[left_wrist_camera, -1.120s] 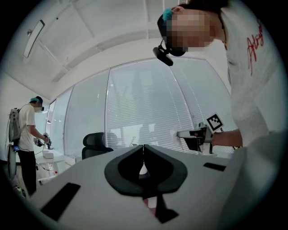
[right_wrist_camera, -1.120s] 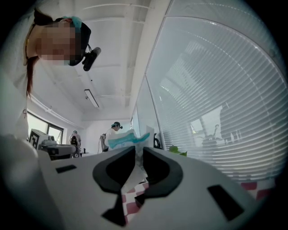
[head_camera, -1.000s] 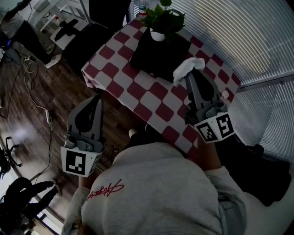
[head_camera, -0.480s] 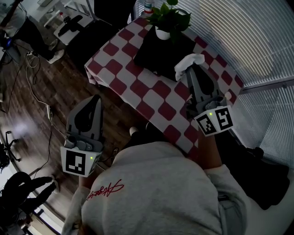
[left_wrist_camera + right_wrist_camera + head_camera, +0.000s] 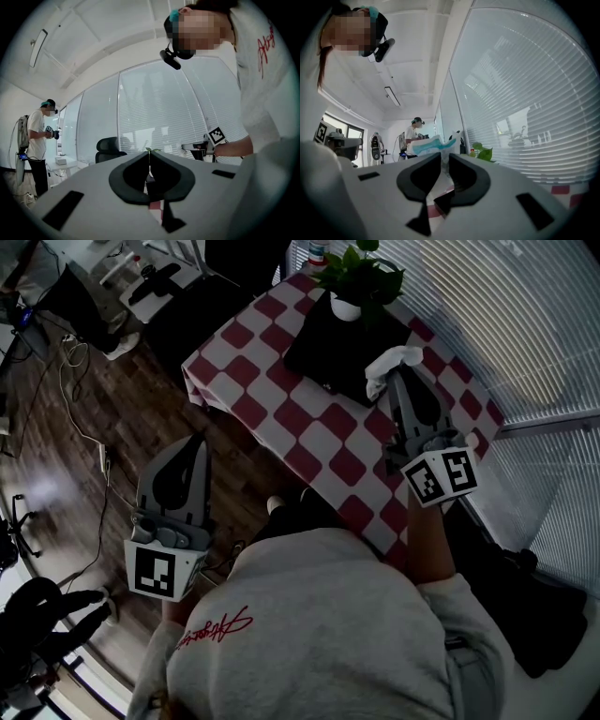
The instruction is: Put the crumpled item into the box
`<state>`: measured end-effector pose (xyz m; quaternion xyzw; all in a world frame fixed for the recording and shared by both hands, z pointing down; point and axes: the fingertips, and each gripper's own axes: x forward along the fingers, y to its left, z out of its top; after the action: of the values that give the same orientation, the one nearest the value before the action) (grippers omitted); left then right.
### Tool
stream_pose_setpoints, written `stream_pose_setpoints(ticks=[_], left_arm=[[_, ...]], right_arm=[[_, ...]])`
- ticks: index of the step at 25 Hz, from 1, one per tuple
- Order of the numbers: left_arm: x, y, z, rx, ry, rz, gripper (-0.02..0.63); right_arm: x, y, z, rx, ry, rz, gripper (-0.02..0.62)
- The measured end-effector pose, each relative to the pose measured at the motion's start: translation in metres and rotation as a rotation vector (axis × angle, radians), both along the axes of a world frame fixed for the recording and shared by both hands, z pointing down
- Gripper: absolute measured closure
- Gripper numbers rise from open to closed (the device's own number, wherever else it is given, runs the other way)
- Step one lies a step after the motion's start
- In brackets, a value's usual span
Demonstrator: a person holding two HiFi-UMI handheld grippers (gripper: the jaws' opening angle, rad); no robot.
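— While the right gripper is up there, where does everything sit?

— The table with the red-and-white checked cloth [image 5: 281, 418] carries a flat black box [image 5: 333, 348] toward the tabletop's far end. A leafy green plant in a white pot [image 5: 349, 296] stands by the far corner, just beyond the box. The right gripper [image 5: 395, 381] hovers at the box's near right corner. Its jaws are nearly together and pinch a white crumpled paper item [image 5: 398, 357]. The right gripper view shows the wad, with a teal streak on it, wedged between them.

— And the left gripper [image 5: 191, 444]?

— It is off the tabletop's near left edge, above the wooden floor [image 5: 66, 427], with its jaws pressed together on nothing.

— What could spoil the drop?

— I judge that the wad hangs over the box's rim, not its middle. Released here, such light paper may catch the edge and roll onto the cloth. It may also cling to one jaw as they part. Reaching much further in risks brushing the plant's leaves.
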<state>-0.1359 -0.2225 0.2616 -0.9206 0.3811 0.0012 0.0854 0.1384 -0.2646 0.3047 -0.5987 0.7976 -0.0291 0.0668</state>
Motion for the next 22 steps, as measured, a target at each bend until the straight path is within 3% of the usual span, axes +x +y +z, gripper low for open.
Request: stream_pose_setpoints(ticks=[22], left_arm=[[-0.008, -0.004, -0.001, 0.001, -0.011, -0.033, 0.589]], right_arm=[[0.01, -0.03, 0.041, -0.081, 0.05, 0.022, 0.531]])
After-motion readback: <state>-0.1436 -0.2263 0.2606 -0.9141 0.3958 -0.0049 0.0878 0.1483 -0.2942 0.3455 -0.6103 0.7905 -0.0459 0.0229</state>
